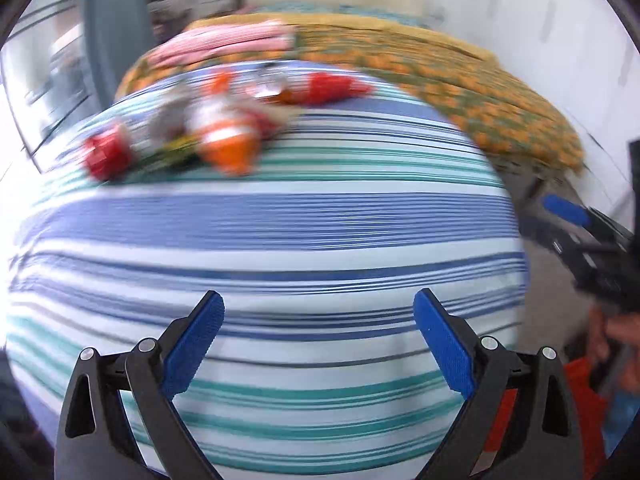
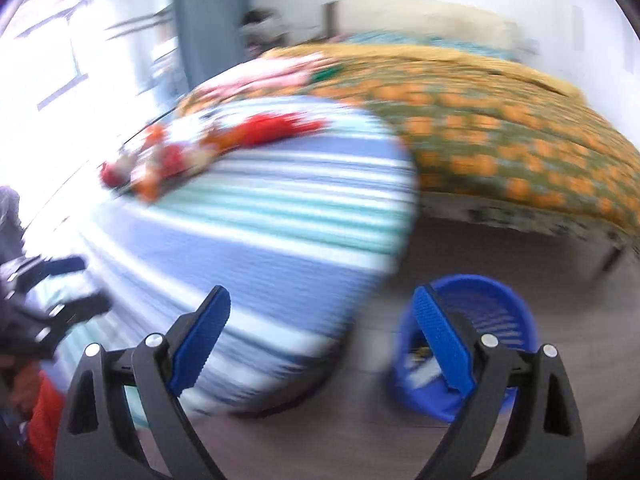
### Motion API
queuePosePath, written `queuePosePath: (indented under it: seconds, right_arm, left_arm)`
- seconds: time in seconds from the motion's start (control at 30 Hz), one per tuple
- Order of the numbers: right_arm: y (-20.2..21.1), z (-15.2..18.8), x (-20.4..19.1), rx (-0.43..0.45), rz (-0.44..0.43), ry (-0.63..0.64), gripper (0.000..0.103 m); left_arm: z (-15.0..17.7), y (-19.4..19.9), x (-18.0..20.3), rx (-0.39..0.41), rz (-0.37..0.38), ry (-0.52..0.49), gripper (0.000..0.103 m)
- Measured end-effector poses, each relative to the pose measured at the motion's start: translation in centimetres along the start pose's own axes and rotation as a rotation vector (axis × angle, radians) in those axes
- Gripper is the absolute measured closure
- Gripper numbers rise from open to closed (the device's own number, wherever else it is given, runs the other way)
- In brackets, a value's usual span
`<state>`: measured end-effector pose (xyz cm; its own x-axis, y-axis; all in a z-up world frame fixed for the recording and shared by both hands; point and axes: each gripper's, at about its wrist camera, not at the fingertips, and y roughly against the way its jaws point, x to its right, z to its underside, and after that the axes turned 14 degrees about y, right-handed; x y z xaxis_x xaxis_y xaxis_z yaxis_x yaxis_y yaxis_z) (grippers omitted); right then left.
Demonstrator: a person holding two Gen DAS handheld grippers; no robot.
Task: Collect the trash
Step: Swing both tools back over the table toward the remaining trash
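Across the middle of the left wrist view spreads a striped cloth surface in blue, teal and white, its right edge dropping to bare floor. Blurred trash, red, orange and white wrappers, lies in a loose row near its far edge, at upper left. Beyond, an orange patterned bed curves toward the upper right. At the bottom, the left gripper hangs over open stripes, jaws spread wide with nothing between them. The right wrist view shows the right gripper also wide and empty, tilted down over the surface's near right edge. Lower right, on the floor, stands a blue basket, just beside that edge.
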<state>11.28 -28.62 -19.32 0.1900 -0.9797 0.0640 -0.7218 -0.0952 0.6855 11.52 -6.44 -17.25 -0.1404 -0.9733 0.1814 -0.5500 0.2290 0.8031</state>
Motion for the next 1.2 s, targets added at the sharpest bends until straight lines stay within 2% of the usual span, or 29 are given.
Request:
queuePosePath:
  seconds: [0.17,0.3,0.43,0.53,0.6,0.87,1.2]
  right_arm:
    - [-4.0,-4.5,-5.9,-0.078,-0.076,0.078,0.013]
    - [-7.8,-7.3,-9.0,-0.126,-0.095,0.17,0.013]
    - [-11.1,-8.6,-8.6,-0.167,-0.073,0.179,0.012]
    - [-13.0,-10.1,-7.2,-0.164,-0.057,0.152,0.011]
    - [-14.3,-11.2,-6.6,-0.169,-0.049,0.148,0.004]
    - [-18.2,-14.8,-4.9,-0.175,-0.051,0.146,0.004]
    - [-18.3,-15.0,-5.0,-0.176,-0.047,0.146,0.004]
  left_arm:
    - [-2.9,-0.5,-5.7,0.013,-0.089,0.053,0.009]
    - [-4.8,-1.7,-7.7,0.017,-0.122,0.075,0.009]
    - [-5.8,-2.8,-8.8,0.015,-0.137,0.099,0.009]
    - [-6.2,-3.4,-9.2,0.011,-0.142,0.105,0.009]
    - [-6.4,-3.6,-9.3,0.01,-0.146,0.105,0.008]
    - [-6.5,-4.0,-9.1,0.006,-0.155,0.103,0.006]
    - [-6.6,-4.1,-9.0,0.008,-0.162,0.108,0.005]
